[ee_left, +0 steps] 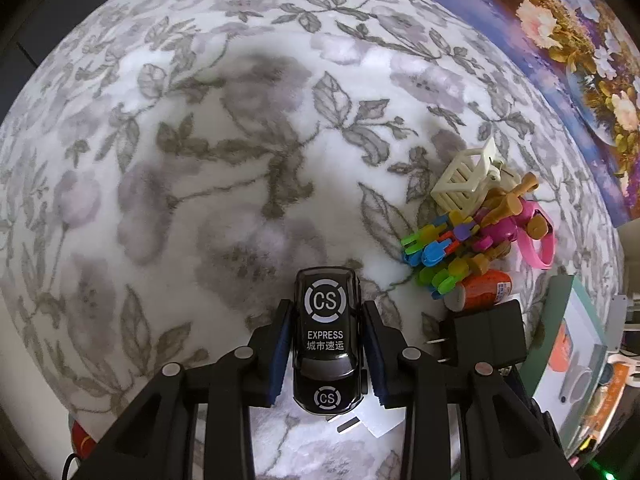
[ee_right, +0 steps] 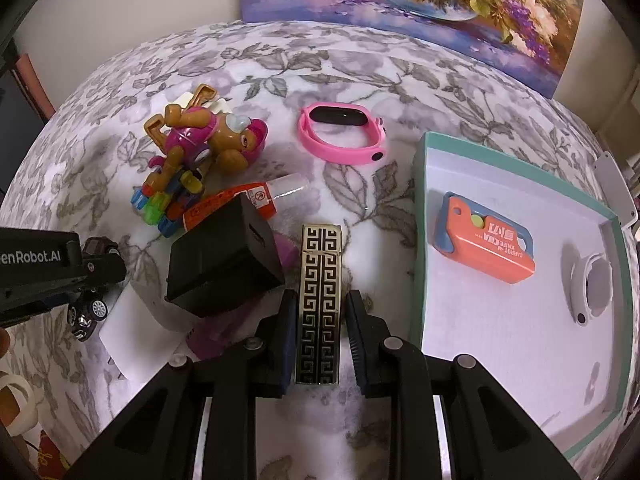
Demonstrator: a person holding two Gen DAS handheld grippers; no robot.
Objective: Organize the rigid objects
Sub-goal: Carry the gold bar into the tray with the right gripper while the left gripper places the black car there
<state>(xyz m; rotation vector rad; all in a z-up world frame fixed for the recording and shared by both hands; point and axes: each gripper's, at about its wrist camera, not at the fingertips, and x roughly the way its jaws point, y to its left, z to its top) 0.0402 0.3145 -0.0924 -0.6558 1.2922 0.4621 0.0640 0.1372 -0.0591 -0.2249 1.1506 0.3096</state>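
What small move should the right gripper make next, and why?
Probably close the right gripper on the lighter. Its jaws straddle the lighter with a gap on each side, so it is not yet gripped. The open box lies just to the right, holding only a knife and a white piece, so a lift and short carry there could follow.

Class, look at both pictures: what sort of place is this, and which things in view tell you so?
Probably a room in a home: a floral fleece blanket covers the surface, a flower painting leans on the wall, and toys such as a dog figure lie about.
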